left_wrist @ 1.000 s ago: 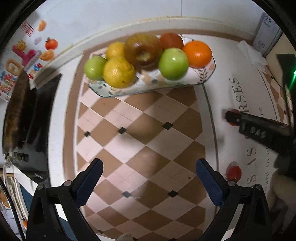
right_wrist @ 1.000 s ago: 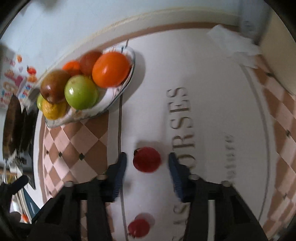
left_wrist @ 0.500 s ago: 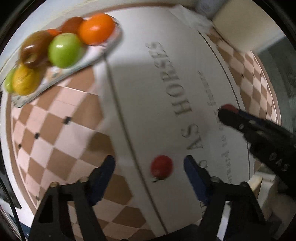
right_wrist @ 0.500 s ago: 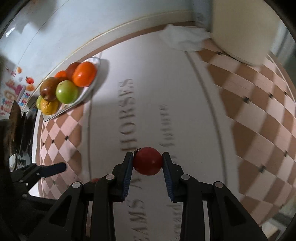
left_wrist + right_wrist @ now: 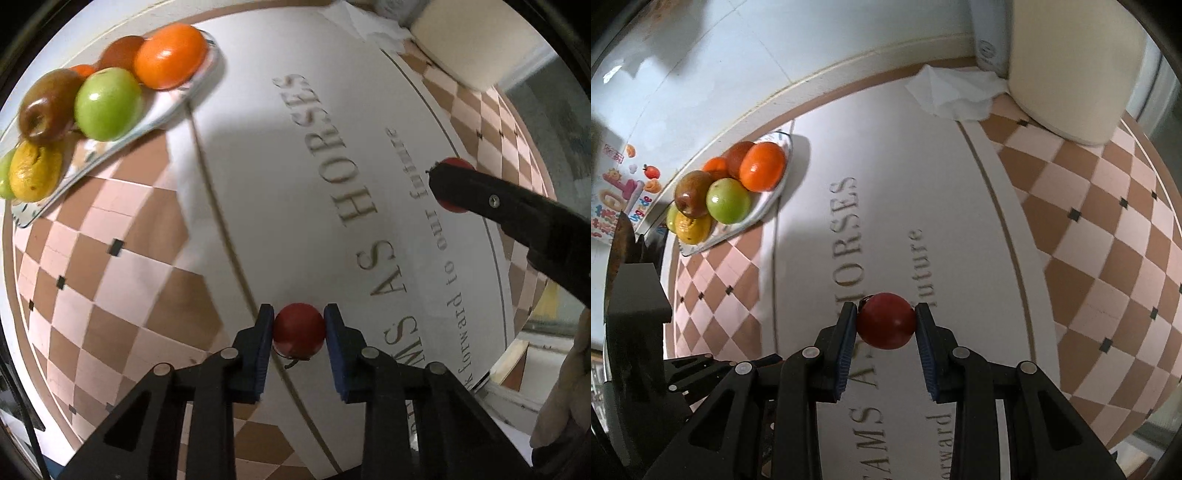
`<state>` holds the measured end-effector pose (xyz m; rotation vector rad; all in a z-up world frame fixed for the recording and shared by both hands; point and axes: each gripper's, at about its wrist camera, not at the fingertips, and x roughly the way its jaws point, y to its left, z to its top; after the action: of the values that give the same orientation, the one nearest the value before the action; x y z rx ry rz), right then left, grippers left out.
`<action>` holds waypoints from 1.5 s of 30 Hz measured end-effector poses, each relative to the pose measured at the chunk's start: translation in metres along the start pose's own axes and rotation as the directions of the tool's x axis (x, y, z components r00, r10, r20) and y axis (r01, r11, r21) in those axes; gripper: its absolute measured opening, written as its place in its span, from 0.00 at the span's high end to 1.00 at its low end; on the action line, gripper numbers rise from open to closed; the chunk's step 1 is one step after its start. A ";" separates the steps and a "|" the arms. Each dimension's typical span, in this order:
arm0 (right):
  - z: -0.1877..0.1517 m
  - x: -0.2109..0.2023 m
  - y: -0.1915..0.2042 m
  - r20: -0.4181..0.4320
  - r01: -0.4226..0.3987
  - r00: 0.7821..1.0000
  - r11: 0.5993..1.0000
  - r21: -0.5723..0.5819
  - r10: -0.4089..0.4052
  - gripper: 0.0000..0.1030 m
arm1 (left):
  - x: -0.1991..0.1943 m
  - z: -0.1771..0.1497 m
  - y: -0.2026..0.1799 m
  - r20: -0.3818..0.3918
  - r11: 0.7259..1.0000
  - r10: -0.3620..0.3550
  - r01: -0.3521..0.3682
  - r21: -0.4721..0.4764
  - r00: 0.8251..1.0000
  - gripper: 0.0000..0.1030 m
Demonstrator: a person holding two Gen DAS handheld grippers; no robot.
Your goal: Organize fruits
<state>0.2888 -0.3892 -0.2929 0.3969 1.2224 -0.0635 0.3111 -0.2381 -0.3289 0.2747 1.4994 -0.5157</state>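
Observation:
My left gripper (image 5: pixel 299 330) is shut on a small red tomato (image 5: pixel 298 332) low over the tablecloth. My right gripper (image 5: pixel 886 321) is shut on a second small red tomato (image 5: pixel 885 320) and holds it above the cloth. In the left wrist view the right gripper's finger (image 5: pixel 480 192) covers most of that tomato (image 5: pixel 453 163). A patterned plate (image 5: pixel 173 103) at the upper left holds several fruits: an orange (image 5: pixel 170 55), a green apple (image 5: pixel 107 103), a dark red apple (image 5: pixel 46 107), a lemon (image 5: pixel 35 170). The plate also shows in the right wrist view (image 5: pixel 775 195).
The table has a white and brown checked cloth with printed lettering (image 5: pixel 846 229). A crumpled white tissue (image 5: pixel 955 94) and a cream container (image 5: pixel 1071 62) stand at the far right by the wall. A dark object (image 5: pixel 631 280) sits at the left edge.
My left gripper swung from the plate to the second tomato and shut on it. My right gripper shut on its tomato and lifted it off the cloth.

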 end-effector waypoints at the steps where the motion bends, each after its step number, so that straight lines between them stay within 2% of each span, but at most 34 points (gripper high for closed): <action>1: 0.002 -0.001 0.004 0.003 -0.007 1.000 1.000 -0.006 0.007 0.67 | -0.007 0.002 0.008 0.013 1.000 -0.011 0.011 -0.028 1.000 0.76; 5: 0.015 -0.004 0.024 0.024 -0.063 0.998 0.998 -0.026 0.064 0.67 | -0.038 0.007 0.053 0.089 0.986 -0.044 0.057 -0.154 0.995 0.76; 8: 0.027 0.005 0.044 0.023 -0.124 0.992 0.992 -0.034 0.125 0.67 | -0.064 0.018 0.100 0.155 0.955 -0.059 0.101 -0.279 0.986 0.76; 12: 0.051 0.024 0.083 0.029 -0.185 0.982 0.980 -0.076 0.187 0.67 | -0.078 0.034 0.148 0.210 0.914 -0.032 0.113 -0.390 0.977 0.75; 15: 0.069 0.046 0.115 0.014 -0.196 0.980 0.972 -0.129 0.199 0.67 | -0.076 0.050 0.163 0.224 0.897 -0.020 0.116 -0.426 0.974 0.75; 19: 0.084 0.070 0.144 -0.009 -0.165 0.986 0.965 -0.205 0.166 0.67 | -0.067 0.060 0.178 0.223 0.888 -0.010 0.112 -0.447 0.975 0.75; 27: 0.097 0.097 0.166 -0.046 -0.132 0.991 0.954 -0.271 0.124 0.66 | -0.048 0.072 0.187 0.196 0.884 0.001 0.091 -0.458 0.981 0.75; 29: 0.098 0.100 0.166 -0.065 -0.142 0.990 0.952 -0.270 0.129 0.65 | -0.045 0.073 0.191 0.187 0.874 -0.004 0.094 -0.476 0.982 0.73; 30: 0.098 0.101 0.166 -0.075 -0.143 0.989 0.953 -0.267 0.128 0.62 | -0.045 0.073 0.193 0.181 0.868 -0.008 0.097 -0.488 0.983 0.72; 32: 0.099 0.098 0.166 -0.074 -0.145 0.989 0.953 -0.267 0.130 0.49 | -0.047 0.072 0.195 0.171 0.860 -0.001 0.088 -0.502 0.985 0.70; 33: 0.099 0.095 0.166 -0.070 -0.134 0.990 0.955 -0.264 0.120 0.35 | -0.049 0.070 0.195 0.169 0.861 0.006 0.080 -0.502 0.986 0.69; 34: 0.099 0.090 0.163 -0.067 -0.137 0.990 0.957 -0.258 0.124 0.29 | -0.053 0.069 0.195 0.171 0.863 0.017 0.072 -0.501 0.985 0.65; 35: 0.098 0.083 0.160 -0.061 -0.144 0.989 0.958 -0.249 0.133 0.29 | -0.057 0.066 0.197 0.173 0.864 0.024 0.067 -0.499 0.985 0.60; 37: 0.098 0.072 0.156 -0.050 -0.134 0.991 0.963 -0.233 0.126 0.28 | -0.066 0.061 0.197 0.174 0.869 0.052 0.041 -0.494 0.983 0.54; 38: 0.097 0.067 0.154 -0.045 -0.131 0.991 0.965 -0.229 0.124 0.27 | -0.071 0.058 0.196 0.179 0.872 0.064 0.032 -0.489 0.982 0.48; 39: 0.097 0.060 0.152 -0.039 -0.127 0.992 0.968 -0.218 0.122 0.23 | -0.075 0.055 0.195 0.181 0.876 0.082 0.016 -0.482 0.980 0.43; 41: 0.095 0.046 0.150 -0.017 -0.091 0.996 0.972 -0.216 0.089 0.16 | -0.090 0.045 0.190 0.189 0.889 0.128 -0.028 -0.458 0.974 0.21; 45: 0.088 0.016 0.157 0.030 -0.009 0.999 0.973 -0.231 0.017 0.08 | -0.119 0.022 0.181 0.214 0.902 0.189 -0.083 -0.424 0.958 0.08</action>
<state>0.4137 -0.2693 -0.2413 0.2001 1.1806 0.0831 0.4196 -0.0740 -0.2355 -0.0185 1.2918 -0.1048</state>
